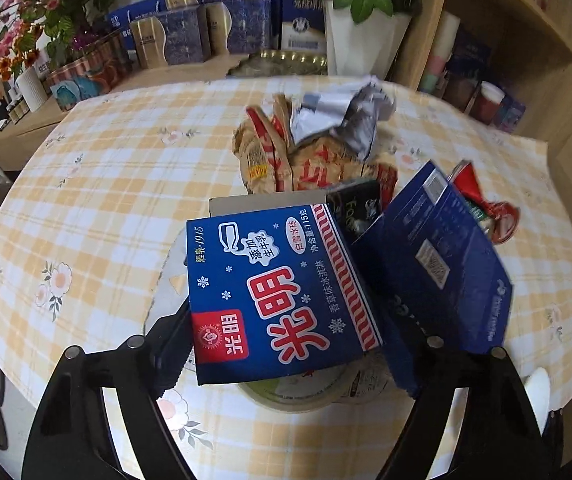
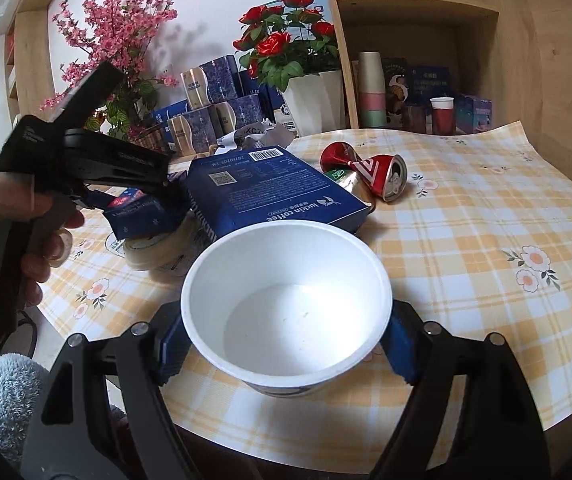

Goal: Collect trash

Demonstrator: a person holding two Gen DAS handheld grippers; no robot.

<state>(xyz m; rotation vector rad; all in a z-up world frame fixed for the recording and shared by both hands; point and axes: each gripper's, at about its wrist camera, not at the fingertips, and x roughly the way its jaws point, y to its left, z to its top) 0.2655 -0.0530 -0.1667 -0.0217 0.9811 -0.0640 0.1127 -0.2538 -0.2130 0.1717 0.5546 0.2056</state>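
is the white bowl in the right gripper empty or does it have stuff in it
Empty: the white bowl, held between the right gripper's pads, shows a bare white bottom apart from a few tiny specks.

A round table (image 2: 486, 216) under a yellow-and-white checked cloth with little flower prints carries the lot. Towards the far edge lies a heap of crumpled brown wrappers (image 1: 282, 160) with a scrunched silvery wrapper (image 1: 346, 116) on top, and off to the right a crushed red can (image 2: 382, 174) rests on its side on the cloth. Nearer in, a roll of tape (image 2: 158, 246) lies flat, with a dark blue coffee box (image 2: 270, 192) propped at a tilt just beside it.
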